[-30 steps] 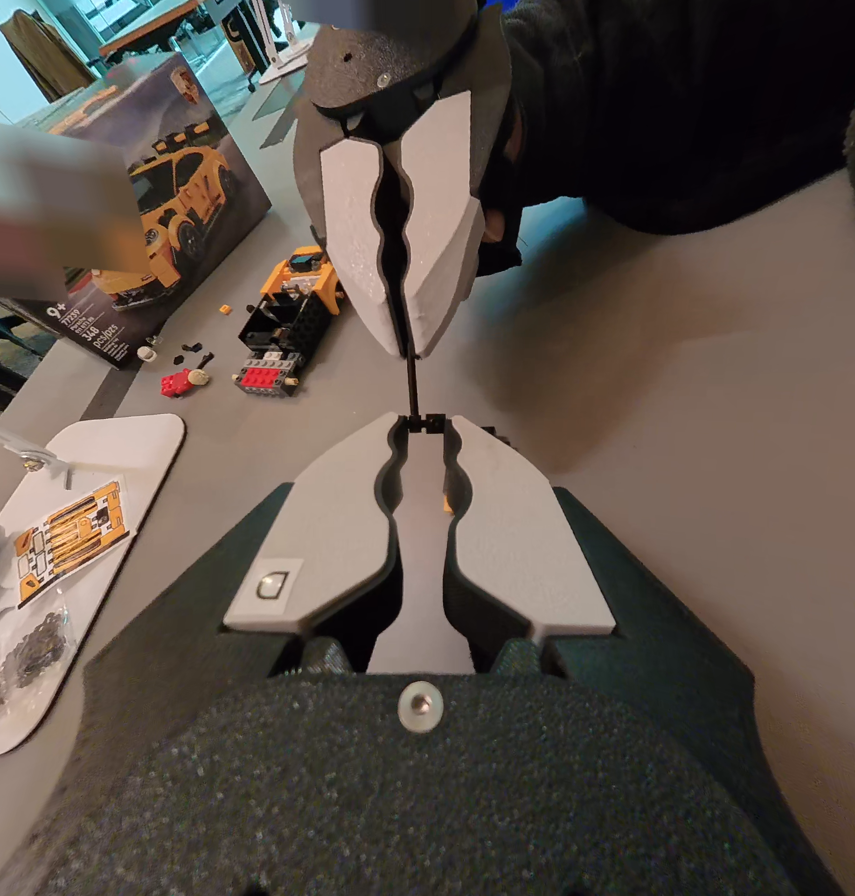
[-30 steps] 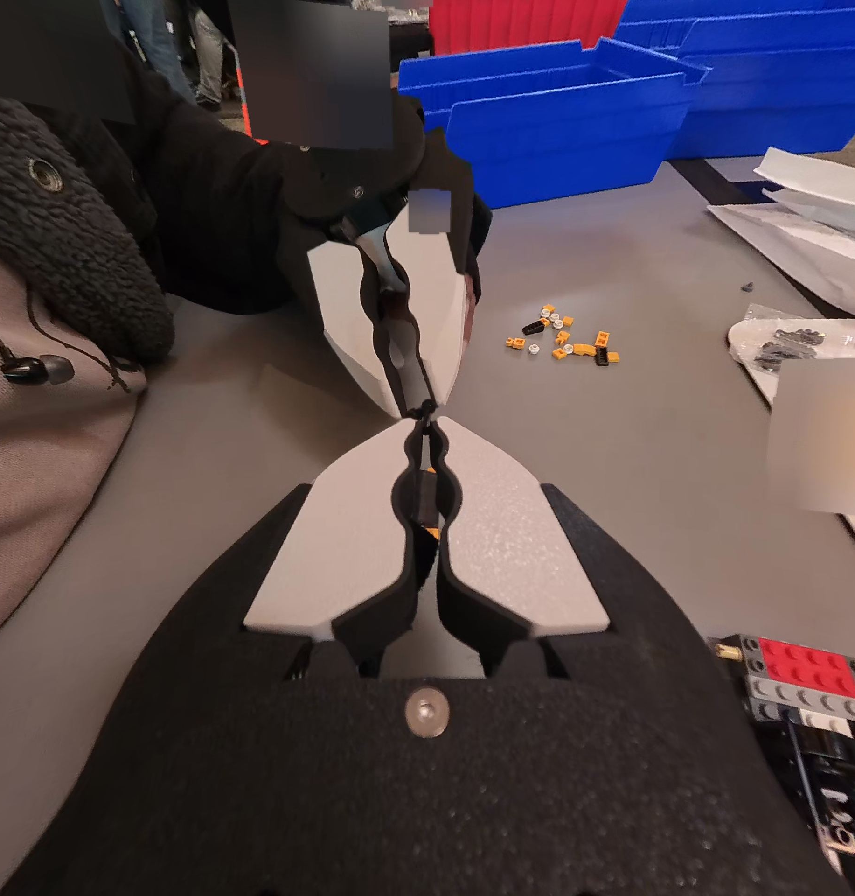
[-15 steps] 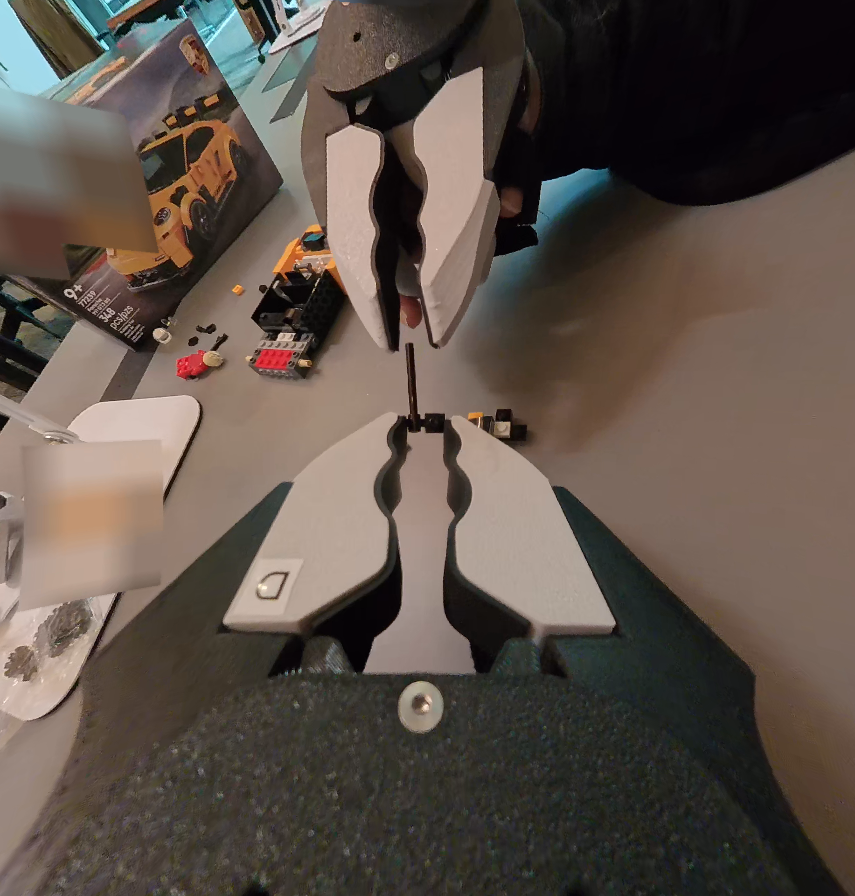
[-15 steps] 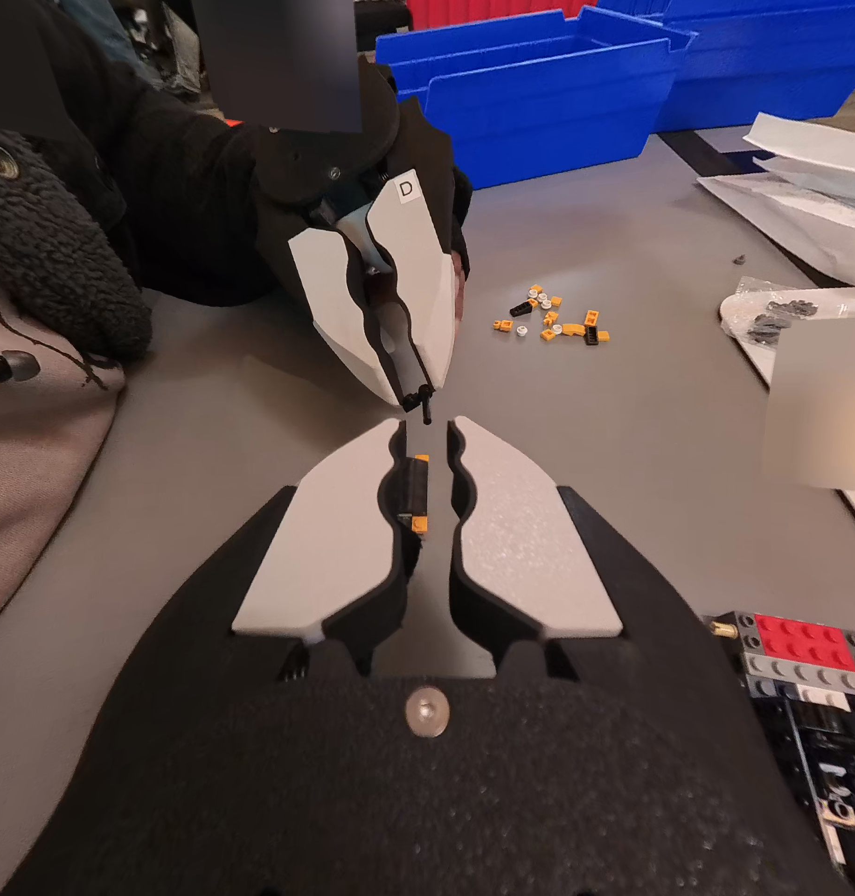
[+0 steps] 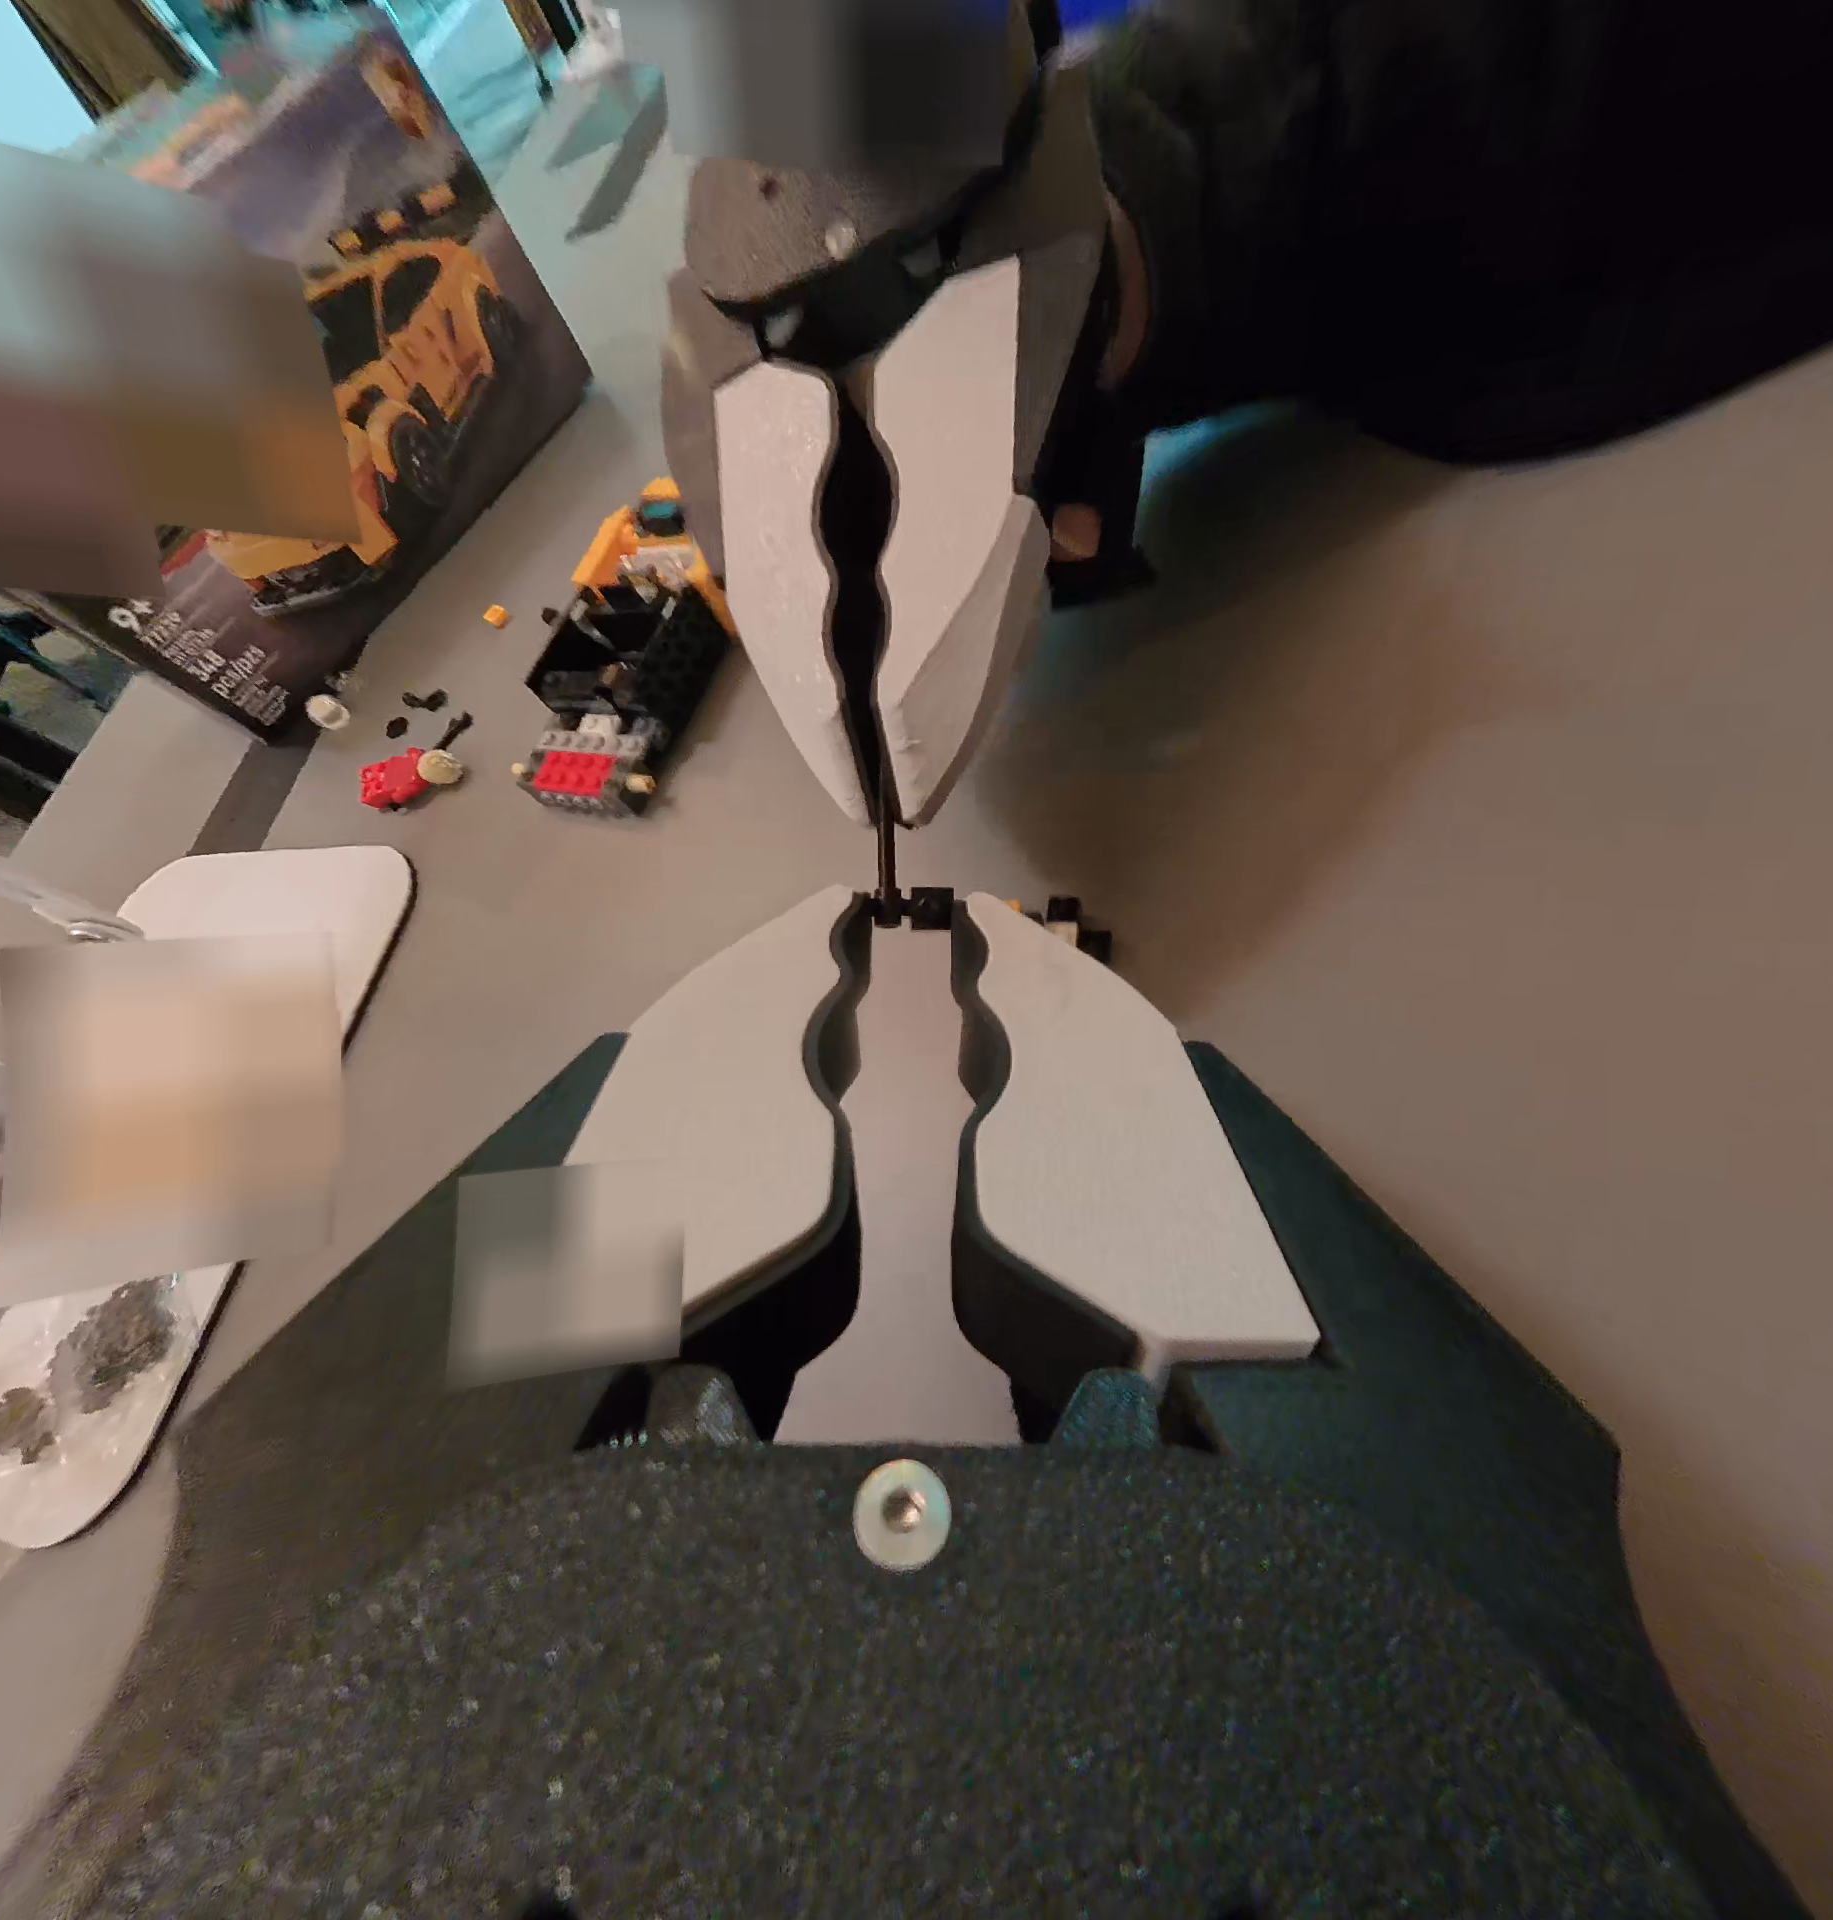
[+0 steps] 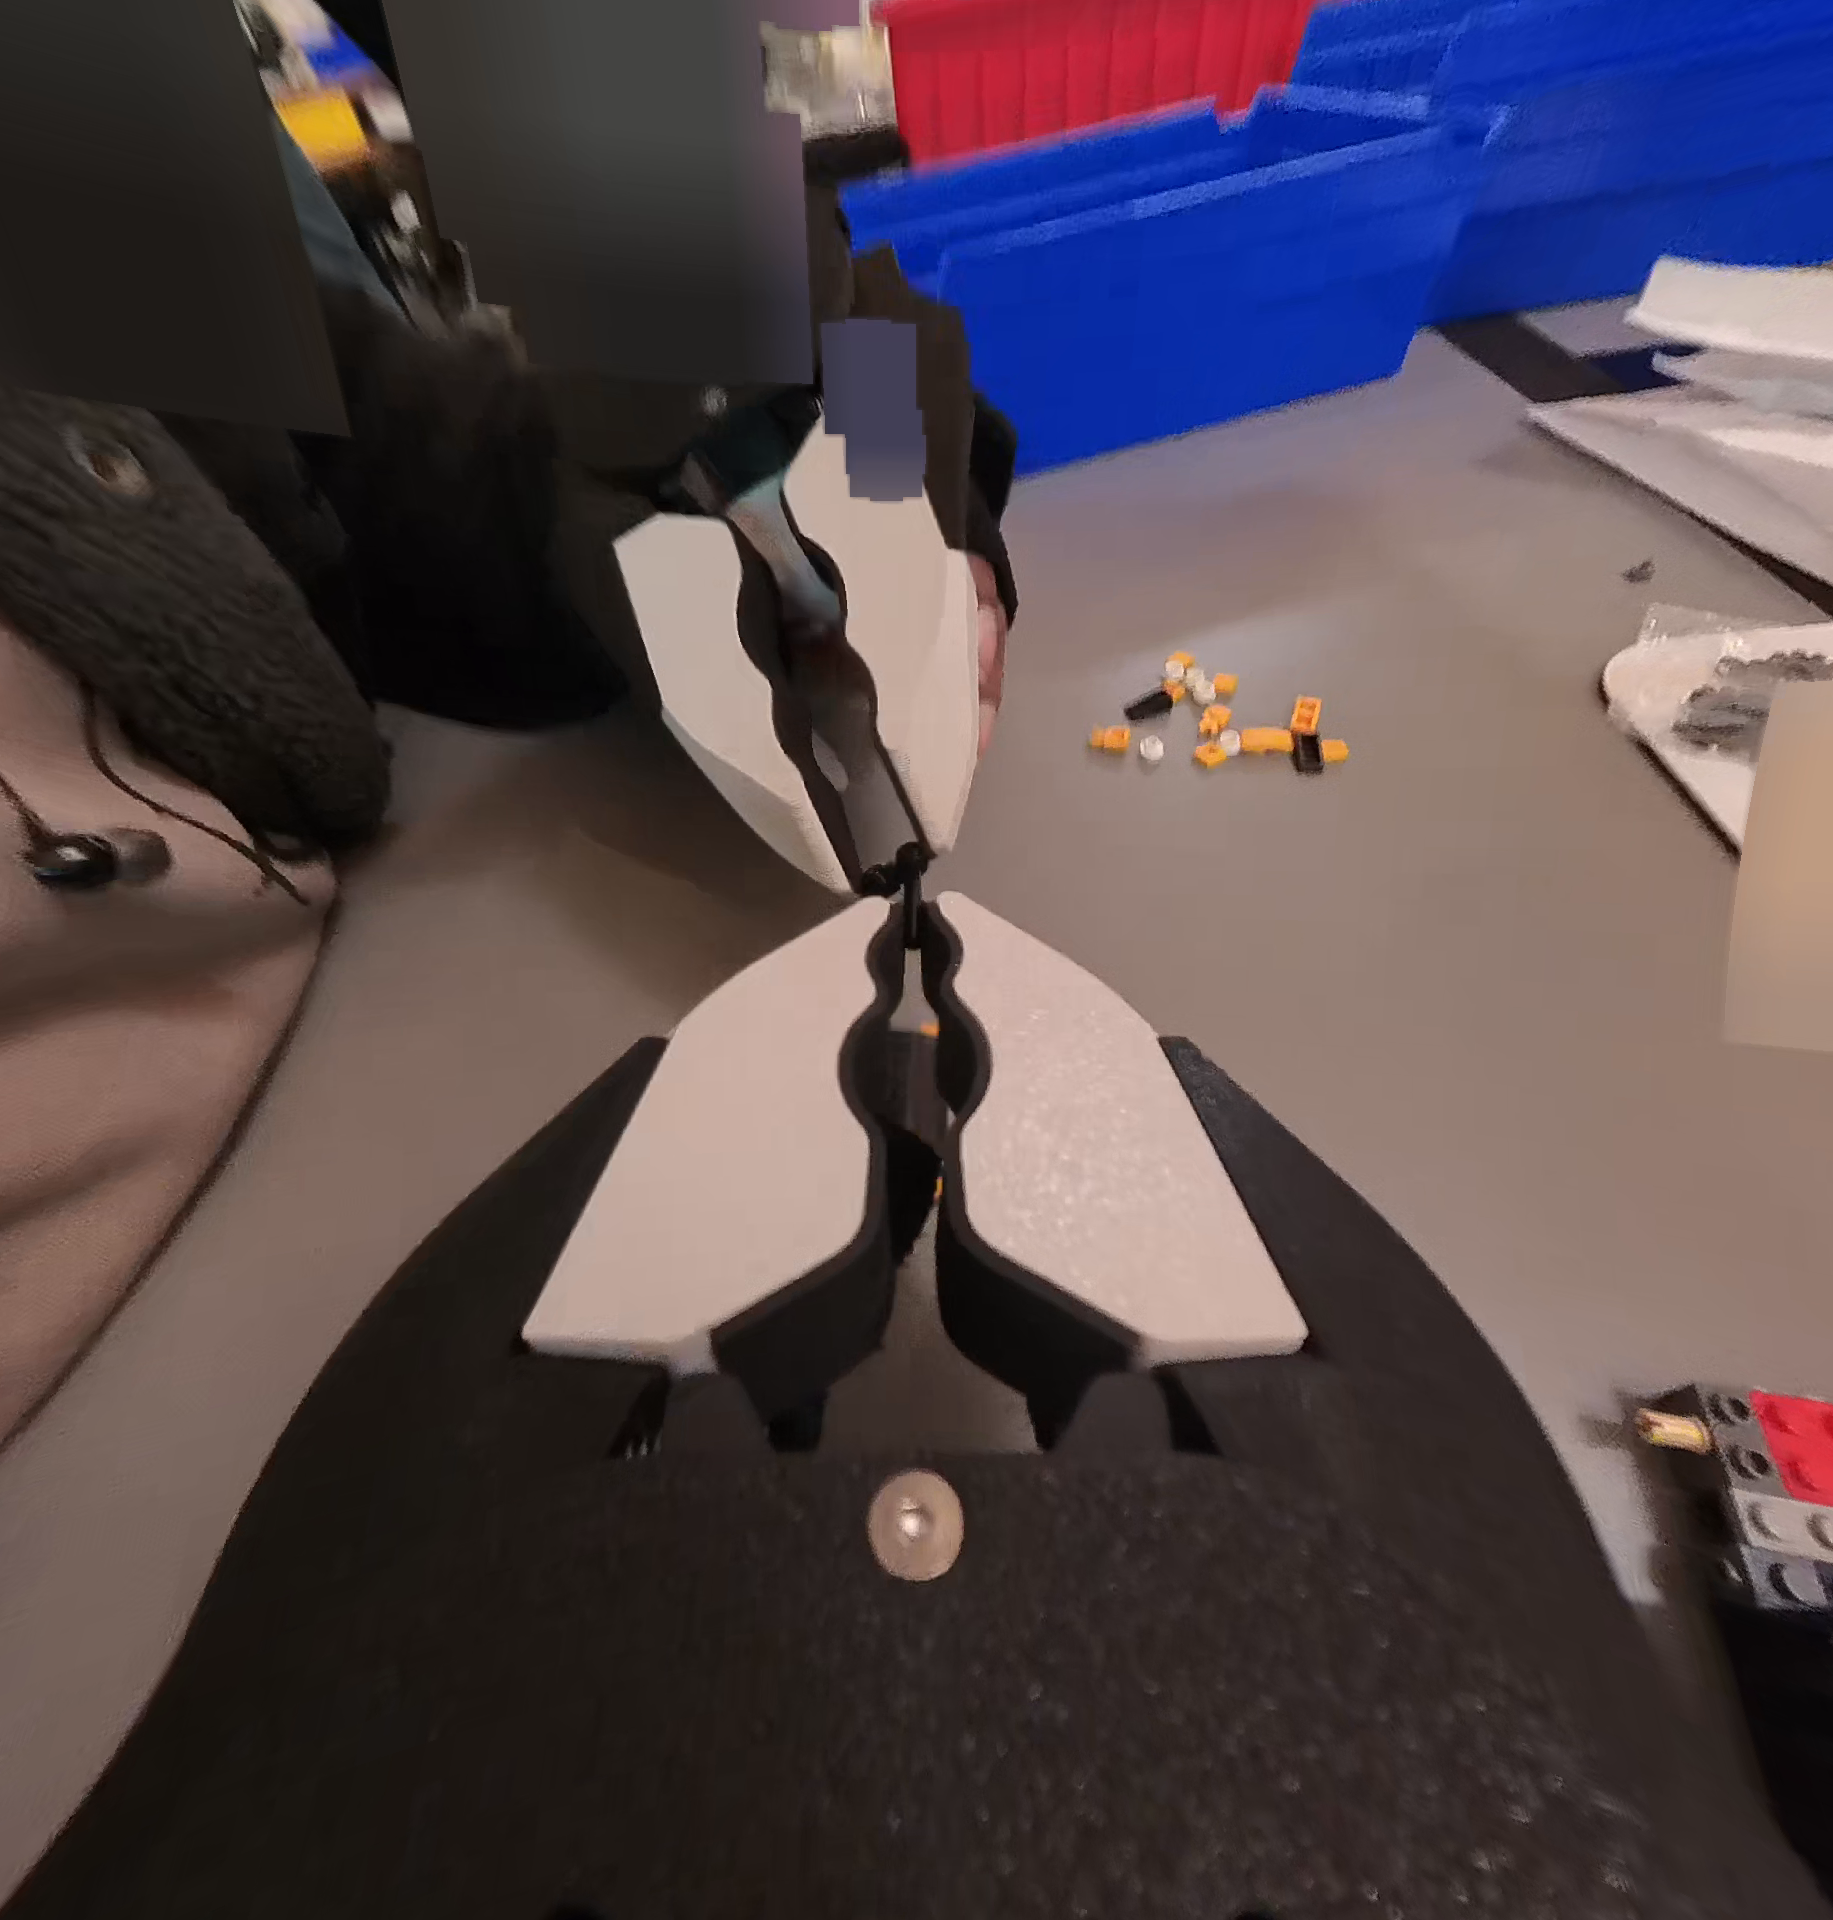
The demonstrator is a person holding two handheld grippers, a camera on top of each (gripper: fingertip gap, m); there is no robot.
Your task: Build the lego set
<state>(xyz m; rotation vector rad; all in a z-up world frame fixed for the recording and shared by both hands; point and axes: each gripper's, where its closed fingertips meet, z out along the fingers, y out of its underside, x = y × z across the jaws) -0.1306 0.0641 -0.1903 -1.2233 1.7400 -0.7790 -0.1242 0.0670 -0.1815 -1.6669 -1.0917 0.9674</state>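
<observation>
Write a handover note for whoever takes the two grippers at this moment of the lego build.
Left gripper: shut on a small black piece at its fingertips, just above the table.
Right gripper: shut on a thin black rod, whose lower end meets the small black piece.
The part-built car lies beyond, beside the set box. Loose orange pieces lie in a cluster on the table.
Done: car base partly assembled; rod and piece brought together.
Left: whether the rod is fully seated cannot be told; check it, then fit the pair to the car and carry on.
</observation>
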